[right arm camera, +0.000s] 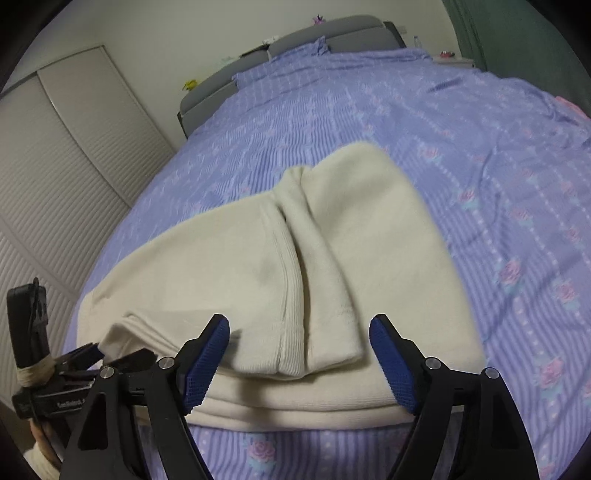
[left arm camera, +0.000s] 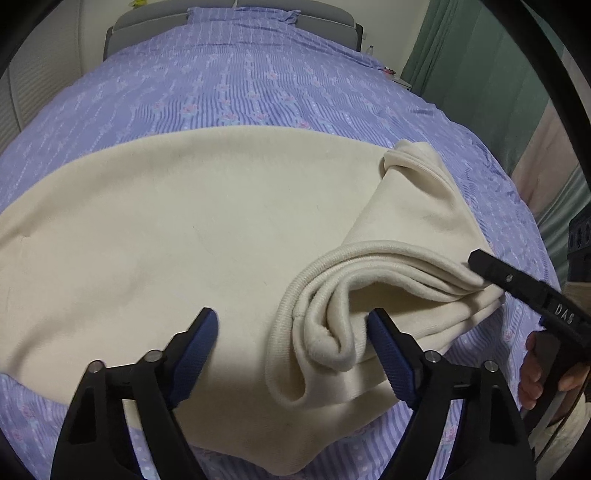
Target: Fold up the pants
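- A bed (left arm camera: 258,85) is seen in both views, covered by a lilac spread with fine stripes, dotted lines and small pink roses; its weave looks ribbed.
- A grey padded headboard (right arm camera: 332,35) is set at the far end, against a pale wall.
- Slatted white wardrobe doors (right arm camera: 66,177) are shown on one side of the room, a green curtain (left arm camera: 480,74) on the other.
- The pants (left arm camera: 184,229), of cream fleece, soft and matt, are laid across the near part of the bed, near its edge.
- One end has been turned back over the rest, so that a ribbed band (left arm camera: 291,295) and several rolled layers are stacked there; the fold is loose and rounded.
- The left tongs (left arm camera: 291,343) are held spread above the cloth, black arms with blue ridged pads (left arm camera: 199,339); the folded end lies between them, and one pad appears to brush it, though contact cannot be made out for sure.
- The right tongs (right arm camera: 299,354) are likewise held spread, over the folded stack's near edge; nothing is pinched by them.
- In the left view the right tongs' black finger (left arm camera: 491,269) is seen resting against the fold's edge.
- A hand (left arm camera: 535,373) is seen on the right handle.
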The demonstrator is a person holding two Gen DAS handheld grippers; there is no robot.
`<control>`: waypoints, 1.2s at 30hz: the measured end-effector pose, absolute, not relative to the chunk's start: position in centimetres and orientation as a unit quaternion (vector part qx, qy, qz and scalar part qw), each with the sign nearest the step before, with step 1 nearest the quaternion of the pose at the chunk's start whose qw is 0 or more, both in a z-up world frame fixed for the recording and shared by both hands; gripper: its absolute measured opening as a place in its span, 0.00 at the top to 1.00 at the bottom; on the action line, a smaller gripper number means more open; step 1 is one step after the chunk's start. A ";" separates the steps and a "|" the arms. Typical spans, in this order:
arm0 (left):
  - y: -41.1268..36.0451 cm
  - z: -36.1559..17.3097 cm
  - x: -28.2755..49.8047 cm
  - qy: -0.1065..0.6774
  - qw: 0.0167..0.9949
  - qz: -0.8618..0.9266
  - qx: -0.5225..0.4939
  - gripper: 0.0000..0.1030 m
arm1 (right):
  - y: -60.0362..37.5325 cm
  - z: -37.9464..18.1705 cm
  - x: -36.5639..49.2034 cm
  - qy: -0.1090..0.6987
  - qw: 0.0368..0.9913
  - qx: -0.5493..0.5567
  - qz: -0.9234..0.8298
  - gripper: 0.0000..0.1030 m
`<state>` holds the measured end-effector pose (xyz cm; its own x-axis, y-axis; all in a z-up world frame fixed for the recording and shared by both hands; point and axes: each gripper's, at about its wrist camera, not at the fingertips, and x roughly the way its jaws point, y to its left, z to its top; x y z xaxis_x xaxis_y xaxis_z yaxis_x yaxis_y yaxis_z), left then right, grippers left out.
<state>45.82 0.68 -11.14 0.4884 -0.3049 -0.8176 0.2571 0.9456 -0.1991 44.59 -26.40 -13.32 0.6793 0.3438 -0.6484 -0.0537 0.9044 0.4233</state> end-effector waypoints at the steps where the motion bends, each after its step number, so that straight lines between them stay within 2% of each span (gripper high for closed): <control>1: 0.7 -11.2 45.8 0.482 0.859 -0.172 -0.034 0.37 | -26.2 -13.4 44.5 0.384 0.898 0.186 0.110 0.23; 2: 0.7 -11.3 45.7 0.486 0.854 -0.180 -0.042 0.50 | -26.1 -13.4 44.5 0.382 0.898 0.185 0.112 0.24; 4: 0.4 -11.3 45.7 0.494 0.846 -0.194 -0.055 0.68 | -25.8 -13.3 44.6 0.383 0.899 0.183 0.106 0.44; 5: 0.1 -11.2 45.6 0.496 0.845 -0.193 -0.057 0.72 | -25.6 -13.2 44.9 0.390 0.897 0.181 0.099 0.60; 6: 0.0 -10.9 45.4 0.493 0.848 -0.189 -0.054 0.74 | -25.6 -13.1 44.8 0.394 0.897 0.178 0.094 0.67; 9: -0.3 -10.0 44.8 0.484 0.852 -0.193 -0.044 0.78 | -25.7 -11.3 45.3 0.387 0.895 0.197 0.103 0.76; 14: 0.5 -9.2 44.0 0.482 0.847 -0.209 -0.085 0.79 | -24.5 -3.2 47.9 0.335 0.902 0.229 0.146 0.78; 17: 2.2 -9.5 43.7 0.492 0.831 -0.217 -0.146 0.79 | -21.1 0.8 51.8 0.346 0.900 0.207 0.165 0.79; 20: 3.7 -9.9 43.5 0.494 0.820 -0.221 -0.184 0.79 | -16.3 2.5 55.4 0.368 0.905 0.145 0.160 0.80; 24: 5.3 -10.4 43.4 0.496 0.827 -0.200 -0.175 0.79 | -9.5 1.4 59.2 0.409 0.896 0.078 0.151 0.80; 31: 8.2 -13.6 43.7 0.522 0.794 -0.207 -0.233 0.79 | -2.7 -6.0 63.3 0.481 0.867 0.013 0.131 0.80; 34: 8.4 -14.1 44.0 0.525 0.787 -0.210 -0.247 0.79 | -1.9 -7.8 63.4 0.485 0.865 -0.009 0.131 0.68; 36: 8.5 -14.1 43.9 0.524 0.786 -0.212 -0.250 0.79 | -2.0 -7.4 62.6 0.471 0.872 -0.012 0.135 0.48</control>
